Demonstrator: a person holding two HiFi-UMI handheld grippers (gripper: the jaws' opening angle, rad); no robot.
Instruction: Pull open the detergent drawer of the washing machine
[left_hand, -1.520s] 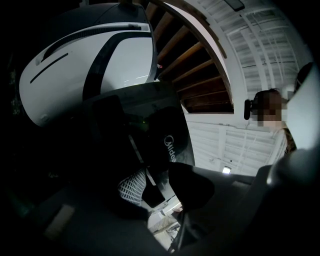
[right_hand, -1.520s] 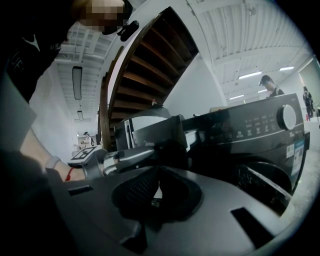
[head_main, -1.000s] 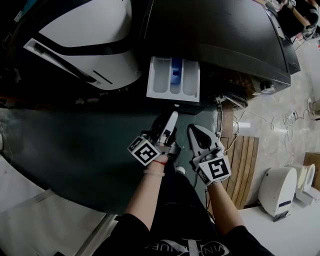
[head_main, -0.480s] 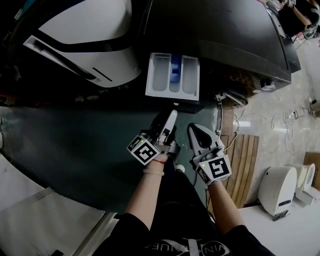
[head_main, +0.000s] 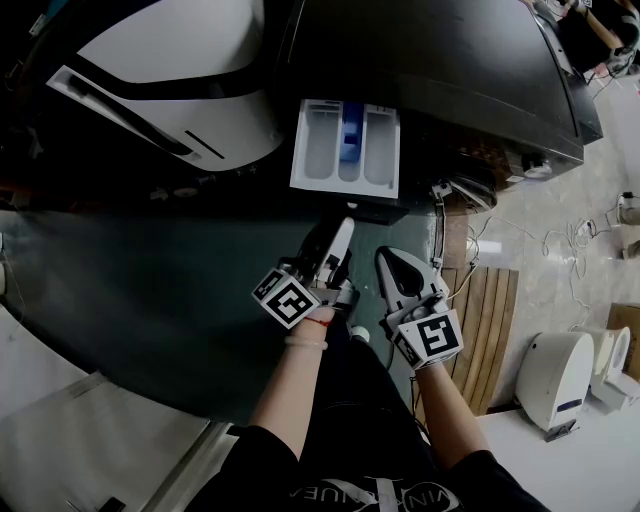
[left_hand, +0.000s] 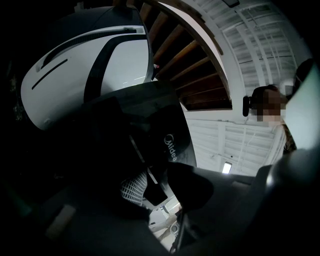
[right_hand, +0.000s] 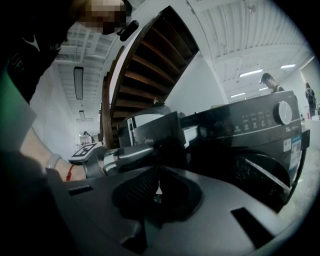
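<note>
— Far across the scene, what?
— Dark washing machine (head_main: 440, 70), biggest of all, with white appliance (head_main: 170, 70) just left of it.
— And the detergent drawer (head_main: 322, 150)?
— Pulled well out from the machine's upper left corner; white tray with blue insert (head_main: 351, 140) in the middle compartment.
— Tongs?
— Left gripper (head_main: 335, 232) on the near side of the drawer, apart from it, with jaws parted after just closing a little, nothing between them. Right gripper (head_main: 383, 257) just to the right, with jaws pressed together, empty.
</note>
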